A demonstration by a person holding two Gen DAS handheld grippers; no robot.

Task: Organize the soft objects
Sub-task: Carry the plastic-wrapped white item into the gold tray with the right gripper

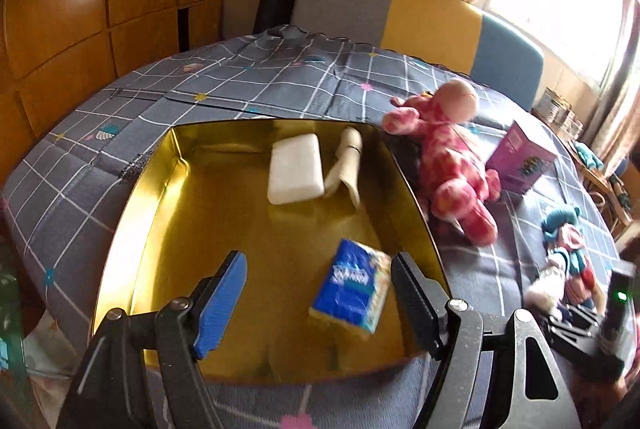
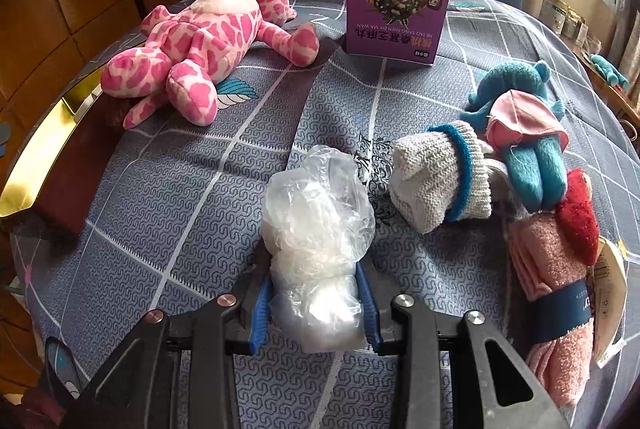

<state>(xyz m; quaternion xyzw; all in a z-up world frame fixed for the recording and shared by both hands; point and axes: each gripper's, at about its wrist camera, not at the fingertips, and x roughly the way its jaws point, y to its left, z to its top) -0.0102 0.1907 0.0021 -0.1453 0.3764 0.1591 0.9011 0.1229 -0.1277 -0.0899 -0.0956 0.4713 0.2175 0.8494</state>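
The left tongs (image 1: 320, 303) are hanging over the gold tin (image 1: 160, 165), spread wide with nothing pinched; a blue tissue pack (image 1: 352, 289) is lying, blurred, on the tin floor between the tips, nearer the right one. Farther in, toward twelve o'clock, a white block (image 1: 296, 169) and a beige roll (image 1: 346, 161) are sitting side by side against the far wall. At two o'clock from the tin, a pink giraffe (image 1: 452, 165) is sprawling on the grey checked cloth (image 1: 240, 77) just beside the rim, with a purple box (image 1: 520, 157) beyond it. The right tongs (image 2: 316, 303) are pinching a crumpled clear bag (image 2: 316, 213), which is bulging up past the blue pads. At two o'clock from the bag, a grey knit sock (image 2: 436, 177) is lying beside a teal plush (image 2: 520, 109) wearing a pink cap, and at three o'clock a folded pink towel (image 2: 556, 285) is resting under a red piece (image 2: 578, 213). The tin's rim is showing at nine o'clock in the right view.
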